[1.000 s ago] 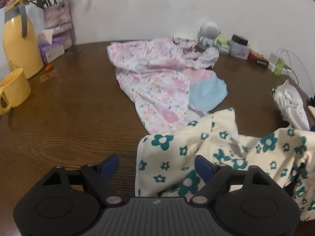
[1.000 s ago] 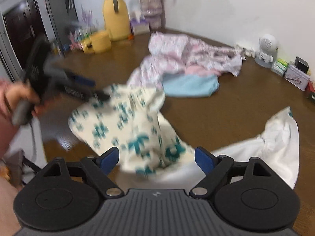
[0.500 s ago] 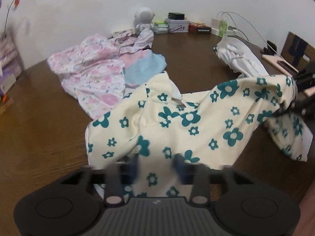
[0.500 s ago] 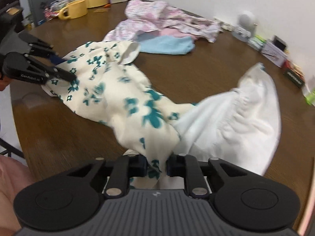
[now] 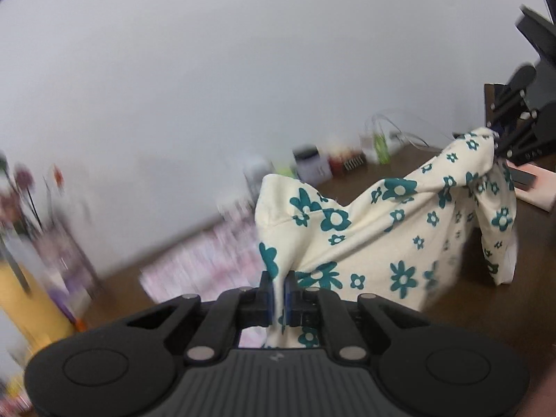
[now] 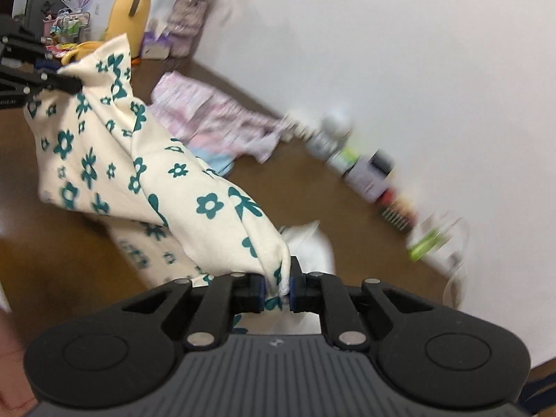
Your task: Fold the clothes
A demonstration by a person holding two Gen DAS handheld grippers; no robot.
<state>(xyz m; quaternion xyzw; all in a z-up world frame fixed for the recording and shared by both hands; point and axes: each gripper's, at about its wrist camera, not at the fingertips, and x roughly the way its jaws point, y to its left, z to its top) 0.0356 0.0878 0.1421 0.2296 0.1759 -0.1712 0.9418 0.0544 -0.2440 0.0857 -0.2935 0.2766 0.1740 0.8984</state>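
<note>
Your left wrist view looks along its gripper across the brown table toward the white wall; your right wrist view does likewise from the opposite end. Both sit close behind and share the cream floral garment strung between them.

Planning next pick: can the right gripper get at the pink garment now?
Probably not. The right gripper is shut on the floral garment, which hangs between it and the pink garment. It would have to release first.

No lettering here is sharp enough to read.
</note>
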